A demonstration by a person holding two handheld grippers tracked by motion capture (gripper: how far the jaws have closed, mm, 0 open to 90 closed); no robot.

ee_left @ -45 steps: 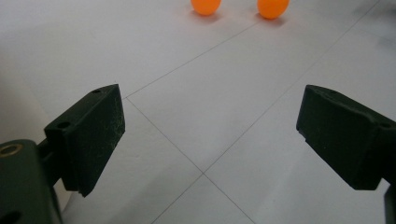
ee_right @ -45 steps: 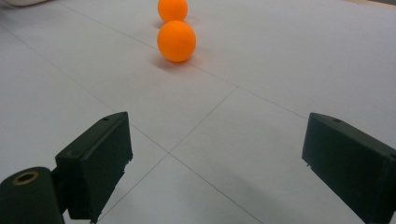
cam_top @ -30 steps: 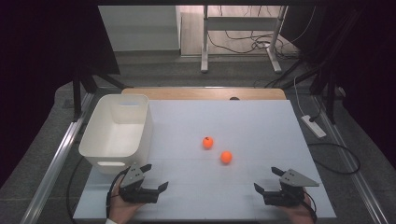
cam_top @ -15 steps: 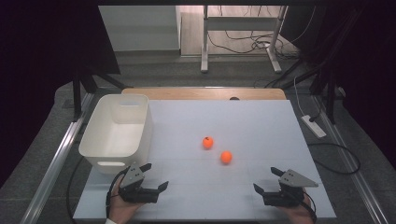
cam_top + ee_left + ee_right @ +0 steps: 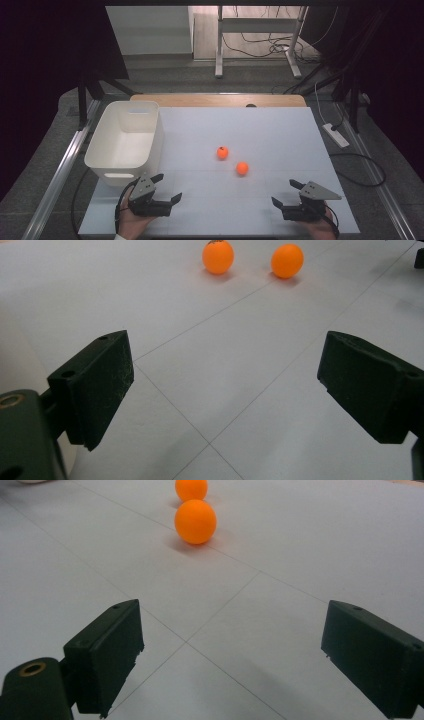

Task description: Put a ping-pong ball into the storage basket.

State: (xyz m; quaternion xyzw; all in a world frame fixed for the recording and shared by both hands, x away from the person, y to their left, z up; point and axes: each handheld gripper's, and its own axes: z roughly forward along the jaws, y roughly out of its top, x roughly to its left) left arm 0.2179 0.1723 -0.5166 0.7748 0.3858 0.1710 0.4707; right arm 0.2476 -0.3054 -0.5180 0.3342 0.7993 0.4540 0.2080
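Two small orange balls sit near the middle of the white desk (image 5: pixel 280 130). The near ball (image 5: pixel 242 168) is closer to the person, and the far ball (image 5: pixel 222 152) is just behind it and a bit to the left. They are close together but not touching. To the left of them, a white bin (image 5: pixel 125 145) stands on the desk with nothing to be seen inside it. The balls are round, smooth and bright orange all over, and the far ball has a little dark mark on top. They look like ping-pong balls, so they are probably very light and hollow, with a hard thin shell. A ball like that will roll away at a tiny push and can pop out of a squeeze, so the best way is to come down over it and pinch it gently across its widest part, one jaw on each side. The left gripper (image 5: pixel 167 189) rests low at the near edge of the desk with its jaws spread wide and nothing between them. The right gripper (image 5: pixel 286 193) is at the near edge too, well apart from the left one, and its jaws are also spread wide and hold nothing.
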